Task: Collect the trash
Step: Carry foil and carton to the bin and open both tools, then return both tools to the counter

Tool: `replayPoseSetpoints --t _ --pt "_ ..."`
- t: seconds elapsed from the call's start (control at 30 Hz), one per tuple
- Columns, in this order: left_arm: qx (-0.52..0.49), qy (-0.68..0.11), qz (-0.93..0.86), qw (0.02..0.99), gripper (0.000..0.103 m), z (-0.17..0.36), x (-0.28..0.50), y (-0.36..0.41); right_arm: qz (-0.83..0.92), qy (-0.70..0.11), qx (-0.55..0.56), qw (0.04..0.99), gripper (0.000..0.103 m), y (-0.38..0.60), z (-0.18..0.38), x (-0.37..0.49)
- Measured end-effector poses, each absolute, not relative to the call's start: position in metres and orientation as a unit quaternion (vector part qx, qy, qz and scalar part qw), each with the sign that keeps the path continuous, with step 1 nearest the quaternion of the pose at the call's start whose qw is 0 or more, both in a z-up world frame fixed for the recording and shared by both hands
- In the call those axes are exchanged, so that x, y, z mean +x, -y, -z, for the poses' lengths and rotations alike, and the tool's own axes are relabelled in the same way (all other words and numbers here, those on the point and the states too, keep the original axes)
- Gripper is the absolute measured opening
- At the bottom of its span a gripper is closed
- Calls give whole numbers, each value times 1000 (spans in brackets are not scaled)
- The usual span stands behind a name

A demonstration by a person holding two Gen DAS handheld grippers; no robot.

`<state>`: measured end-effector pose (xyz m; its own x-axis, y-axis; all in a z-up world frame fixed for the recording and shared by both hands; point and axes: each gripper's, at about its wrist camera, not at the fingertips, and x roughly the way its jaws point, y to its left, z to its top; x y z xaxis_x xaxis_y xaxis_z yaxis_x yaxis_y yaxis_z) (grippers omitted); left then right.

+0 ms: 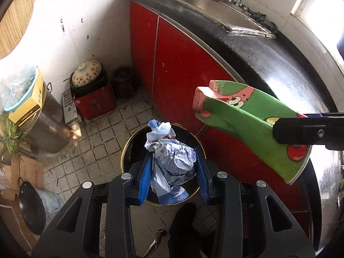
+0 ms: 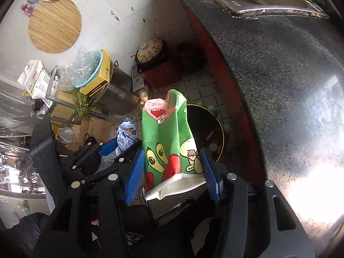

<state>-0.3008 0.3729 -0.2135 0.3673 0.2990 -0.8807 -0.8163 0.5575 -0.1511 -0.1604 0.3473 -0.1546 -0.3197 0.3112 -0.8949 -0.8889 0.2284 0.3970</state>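
Observation:
My left gripper [image 1: 173, 163] is shut on a crumpled white and blue wrapper [image 1: 172, 157] and holds it straight above a round black bin with a gold rim [image 1: 124, 150] on the tiled floor. To the right, my right gripper [image 1: 277, 124] holds a green cartoon paper bag [image 1: 247, 118] in the air beside the counter. In the right wrist view the green bag [image 2: 165, 133] stands between the blue pads of the right gripper [image 2: 172, 152], which press on its sides. The bin [image 2: 221, 129] lies just beyond it. The left gripper [image 2: 122, 145] with the wrapper [image 2: 125, 133] is at the left.
Red cabinets [image 1: 182, 68] under a black counter [image 1: 268, 60] with a steel sink [image 1: 215, 6] run along the right. A steel pot [image 1: 47, 124], a floral-lidded pot on a red box [image 1: 90, 90], a wok [image 1: 30, 206] and cardboard boxes [image 1: 28, 169] crowd the left floor.

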Motion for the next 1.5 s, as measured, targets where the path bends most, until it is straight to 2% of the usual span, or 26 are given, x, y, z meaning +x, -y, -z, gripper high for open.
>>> replayPoseSetpoints --t 0.1,0.13,0.2,0.23,0.27,0.57,0.77,0.93,1.2,1.5 --pt "-306 -431 -353 772 37 227 -300 -380 -563 -585 -261 522 55 -366 170 -168" --pt "-307 -432 -349 773 40 230 -299 -382 -561 -587 -262 522 59 -370 174 -169" --pt "-307 -438 -348 770 65 237 -300 -385 -563 -583 -262 525 69 -378 179 -172" --pt "-300 -448 -357 763 88 240 -300 -386 -564 -579 -268 525 75 -382 182 -174" --pt "-290 -454 -368 758 93 242 -301 -386 -563 -578 -271 525 76 -384 184 -173" --pt "-286 -463 -367 754 93 236 -308 -379 -568 -583 -261 519 81 -365 168 -159" --pt "-261 -445 -363 776 93 193 -288 -369 -574 -558 -236 551 83 -323 124 -135" --pt "-211 -434 -307 820 96 144 -238 -341 -544 -527 -188 625 86 -252 69 -87" --pt "-100 -424 -131 890 96 81 -109 -244 -408 -502 -72 759 87 -91 9 -1" --pt "-19 -417 50 907 96 47 0 -89 -200 -465 -18 862 87 103 -22 40"
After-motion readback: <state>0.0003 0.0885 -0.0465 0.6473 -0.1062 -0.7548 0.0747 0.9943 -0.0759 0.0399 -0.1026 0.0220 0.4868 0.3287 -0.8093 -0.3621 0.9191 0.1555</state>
